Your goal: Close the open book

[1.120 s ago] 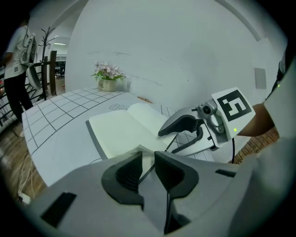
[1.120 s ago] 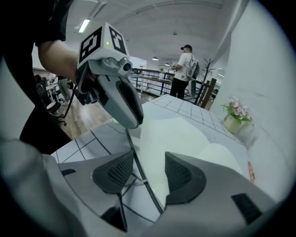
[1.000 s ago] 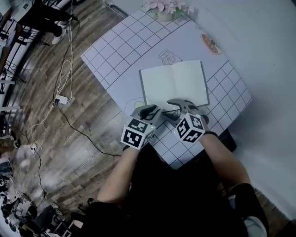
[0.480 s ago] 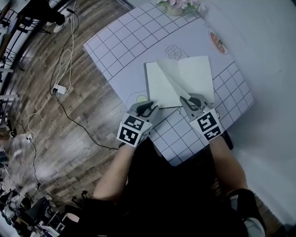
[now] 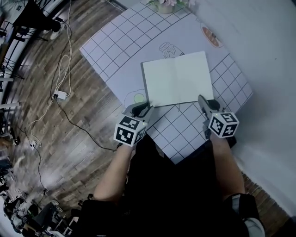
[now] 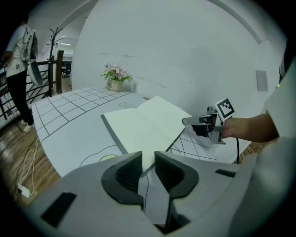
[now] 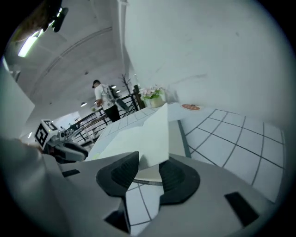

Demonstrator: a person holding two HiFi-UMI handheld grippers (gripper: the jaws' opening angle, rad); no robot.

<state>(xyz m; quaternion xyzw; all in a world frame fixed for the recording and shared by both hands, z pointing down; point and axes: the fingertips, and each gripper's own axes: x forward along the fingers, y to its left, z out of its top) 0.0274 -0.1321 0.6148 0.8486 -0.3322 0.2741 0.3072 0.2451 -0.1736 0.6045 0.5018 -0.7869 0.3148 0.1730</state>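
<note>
While the book [image 5: 178,78] lay open and flat on the gridded tabletop [image 5: 118,44], you held the left gripper [image 5: 142,108] just off its near left corner, jaws only a narrow gap apart and nothing between them. Your right gripper [image 5: 206,101] was at the near right corner. Its jaws had just been opening and stood partly apart, with a white page corner in the gap and neither pad pressing on it. Flowers [image 5: 165,4] stood at the tabletop's far edge.
</note>
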